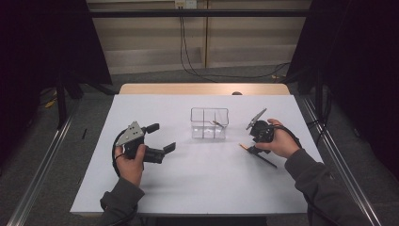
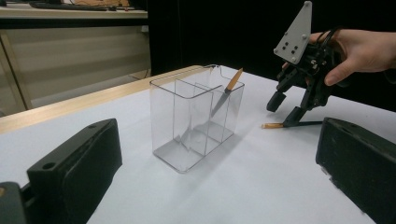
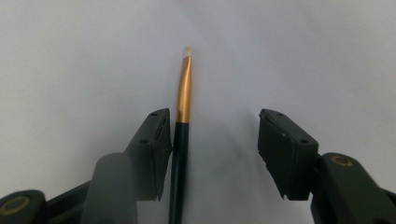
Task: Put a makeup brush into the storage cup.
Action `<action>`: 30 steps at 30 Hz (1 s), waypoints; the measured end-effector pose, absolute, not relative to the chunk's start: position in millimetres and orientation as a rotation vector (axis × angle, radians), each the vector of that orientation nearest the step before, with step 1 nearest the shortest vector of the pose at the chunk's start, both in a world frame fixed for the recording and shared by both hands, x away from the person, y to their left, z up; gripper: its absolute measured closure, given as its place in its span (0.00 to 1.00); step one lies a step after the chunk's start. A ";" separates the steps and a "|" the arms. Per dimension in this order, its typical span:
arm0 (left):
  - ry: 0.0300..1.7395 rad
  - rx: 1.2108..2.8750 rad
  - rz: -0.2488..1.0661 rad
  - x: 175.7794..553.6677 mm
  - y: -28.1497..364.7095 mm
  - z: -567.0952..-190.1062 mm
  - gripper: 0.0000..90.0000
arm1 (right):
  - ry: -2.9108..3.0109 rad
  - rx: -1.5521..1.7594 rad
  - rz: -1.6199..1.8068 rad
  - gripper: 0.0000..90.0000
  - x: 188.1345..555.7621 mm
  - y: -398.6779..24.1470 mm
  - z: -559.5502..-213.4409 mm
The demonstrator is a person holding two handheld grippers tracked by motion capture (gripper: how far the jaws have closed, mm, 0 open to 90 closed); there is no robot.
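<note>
A clear divided container (image 1: 209,123) (image 2: 196,121) stands at the middle of the white table, with one gold-ferruled brush (image 1: 217,124) (image 2: 227,91) leaning inside a compartment. A second brush (image 1: 258,155) (image 2: 280,125) (image 3: 183,93), dark handle and gold ferrule, lies flat on the table to the container's right. My right gripper (image 1: 253,145) (image 2: 285,109) (image 3: 212,121) points down over it, jaws apart on either side; one jaw is against the handle, the other stands well clear. My left gripper (image 1: 162,137) (image 2: 219,126) hovers left of the container, wide open and holding nothing.
The white sheet (image 1: 188,188) covers the table, whose wooden far edge (image 1: 202,88) shows behind it. A small dark object (image 1: 236,93) sits at that edge. Metal rails run along both sides, and cables trail on the floor beyond.
</note>
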State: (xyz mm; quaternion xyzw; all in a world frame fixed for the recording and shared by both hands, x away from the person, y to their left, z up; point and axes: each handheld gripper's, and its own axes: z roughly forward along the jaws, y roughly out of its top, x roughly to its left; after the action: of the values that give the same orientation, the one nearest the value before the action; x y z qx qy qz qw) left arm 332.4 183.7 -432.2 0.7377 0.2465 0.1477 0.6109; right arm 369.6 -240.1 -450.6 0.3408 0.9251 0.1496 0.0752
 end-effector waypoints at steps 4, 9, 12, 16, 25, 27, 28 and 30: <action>0.567 1.702 0.333 332.5 183.6 -432.6 0.00 | 2.786 1.001 0.441 0.53 370.4 -240.4 -451.2; 0.568 1.701 0.327 332.7 183.4 -433.0 0.00 | 2.786 1.004 0.442 0.58 370.2 -239.2 -452.7; 0.566 1.707 0.335 333.2 183.8 -433.2 0.00 | 2.800 0.983 0.438 0.60 370.9 -237.8 -453.1; 0.574 1.710 0.337 333.3 183.9 -433.9 0.00 | 2.810 1.005 0.438 0.67 370.3 -235.4 -452.8; 0.570 1.711 0.334 333.3 182.6 -433.6 0.00 | 2.820 1.031 0.436 0.67 372.5 -236.9 -453.3; 0.571 1.710 0.332 333.5 182.4 -433.8 0.00 | 2.826 1.031 0.436 0.67 372.6 -236.8 -453.4; 0.571 1.709 0.331 333.5 182.4 -433.7 0.00 | 2.821 1.027 0.437 0.67 372.8 -236.5 -453.6; 0.571 1.709 0.333 333.6 182.3 -433.7 0.00 | 2.820 1.037 0.437 0.68 372.5 -236.3 -453.6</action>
State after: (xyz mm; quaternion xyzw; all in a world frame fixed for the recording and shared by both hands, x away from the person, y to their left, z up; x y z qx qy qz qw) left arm 333.6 182.3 -433.7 0.7397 0.2473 0.1443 0.6090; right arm 372.5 -236.3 -453.6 0.3411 0.9275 0.1437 0.0524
